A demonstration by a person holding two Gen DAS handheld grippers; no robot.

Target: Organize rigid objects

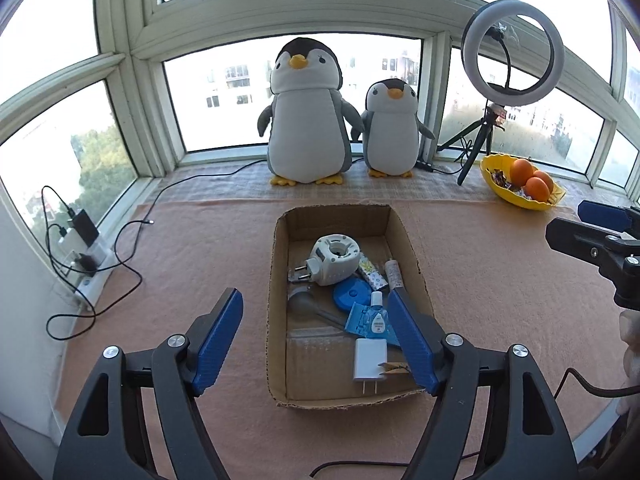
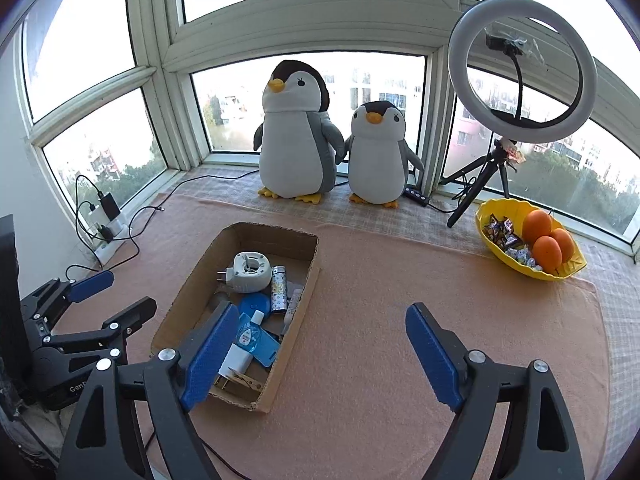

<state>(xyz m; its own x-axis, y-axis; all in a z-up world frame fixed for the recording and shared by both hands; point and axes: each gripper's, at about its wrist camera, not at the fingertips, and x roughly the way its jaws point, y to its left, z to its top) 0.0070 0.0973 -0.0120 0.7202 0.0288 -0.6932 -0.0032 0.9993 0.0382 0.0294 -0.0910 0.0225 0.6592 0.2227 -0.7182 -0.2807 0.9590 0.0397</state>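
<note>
An open cardboard box [image 1: 276, 320] lies on the pink cloth. It holds a white plug-in device [image 1: 334, 258], a blue round case [image 1: 352, 294], a small blue bottle [image 1: 376, 316], a white charger [image 1: 370, 360], a patterned lighter [image 1: 370, 272] and a white tube [image 1: 394, 272]. My left gripper [image 1: 313, 297] hangs open above the box's near half with nothing between its pads. In the right wrist view the box [image 2: 298, 320] is at lower left, and my right gripper [image 2: 322, 312] stands open and empty over its right wall and the cloth. The left gripper [image 2: 126, 292] shows open at the left edge.
Two plush penguins [image 1: 308, 112] stand on the sill behind the box. A ring light on a tripod [image 1: 512, 52] and a yellow bowl of oranges and sweets [image 1: 520, 184] are at the back right. A power strip with chargers and loose cables [image 1: 84, 252] lies along the left wall.
</note>
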